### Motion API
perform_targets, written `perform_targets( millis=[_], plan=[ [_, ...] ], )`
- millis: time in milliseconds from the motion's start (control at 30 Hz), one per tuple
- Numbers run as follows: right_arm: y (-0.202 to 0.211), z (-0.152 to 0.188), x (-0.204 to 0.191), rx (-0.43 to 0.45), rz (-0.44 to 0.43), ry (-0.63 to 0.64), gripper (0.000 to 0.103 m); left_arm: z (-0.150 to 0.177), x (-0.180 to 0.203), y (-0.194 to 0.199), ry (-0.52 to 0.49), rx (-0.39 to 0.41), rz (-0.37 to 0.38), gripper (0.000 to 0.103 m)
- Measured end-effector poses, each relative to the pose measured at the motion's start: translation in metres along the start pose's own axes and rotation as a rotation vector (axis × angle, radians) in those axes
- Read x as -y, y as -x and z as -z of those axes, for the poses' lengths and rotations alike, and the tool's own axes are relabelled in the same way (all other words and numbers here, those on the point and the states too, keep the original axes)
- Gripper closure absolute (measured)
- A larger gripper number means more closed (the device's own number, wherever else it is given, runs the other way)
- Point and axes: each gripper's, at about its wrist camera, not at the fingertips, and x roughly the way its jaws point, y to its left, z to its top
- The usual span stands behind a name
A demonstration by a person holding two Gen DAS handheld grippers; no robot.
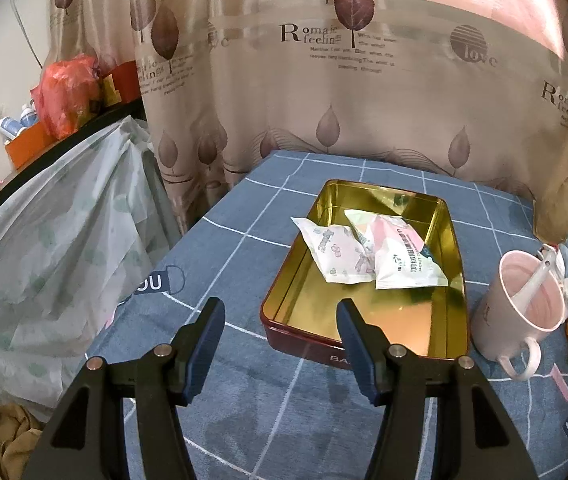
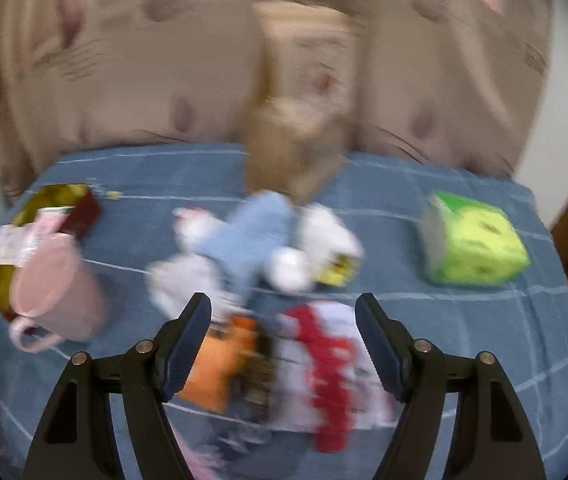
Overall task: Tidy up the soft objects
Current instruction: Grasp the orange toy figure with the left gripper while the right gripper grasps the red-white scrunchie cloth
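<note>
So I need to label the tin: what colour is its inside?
Shiny gold inside the tin, clearest in the left wrist view.

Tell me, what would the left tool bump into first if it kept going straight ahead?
Probably the blue checked cloth between the open left tool and the gold tin; depth is unclear.

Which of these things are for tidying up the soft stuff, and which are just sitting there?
For the job:
- gold tin, already holding two soft packets
- blue and white plush
- green plush cube
- orange toy
- red and white soft thing

Just lying about:
- pink mug with a spoon
- curtain
- red bag
</note>
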Motion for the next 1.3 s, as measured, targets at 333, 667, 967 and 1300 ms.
perform_targets(
  millis=[333,667,967,1300],
  plan=[
    [-0.028,0.045,0.038,-0.099,0.022,-0.053,0.032,0.001,0.009,0.004,-0.026,0.012,-0.001,0.043],
    [-0.055,0.056,0.013,-0.136,-0.022,-0.025,0.032,0.005,0.059,0.030,-0.139,0.028,0.099,0.043],
    [-0.055,0.060,-0.002,-0.095,-0.045,0.015,0.072,0.019,0.157,0.055,-0.261,-0.023,0.359,0.042],
    [-0.041,0.072,0.012,-0.125,-0.025,-0.041,0.082,0.029,0.259,0.056,-0.371,-0.103,0.537,0.042]
  ],
)
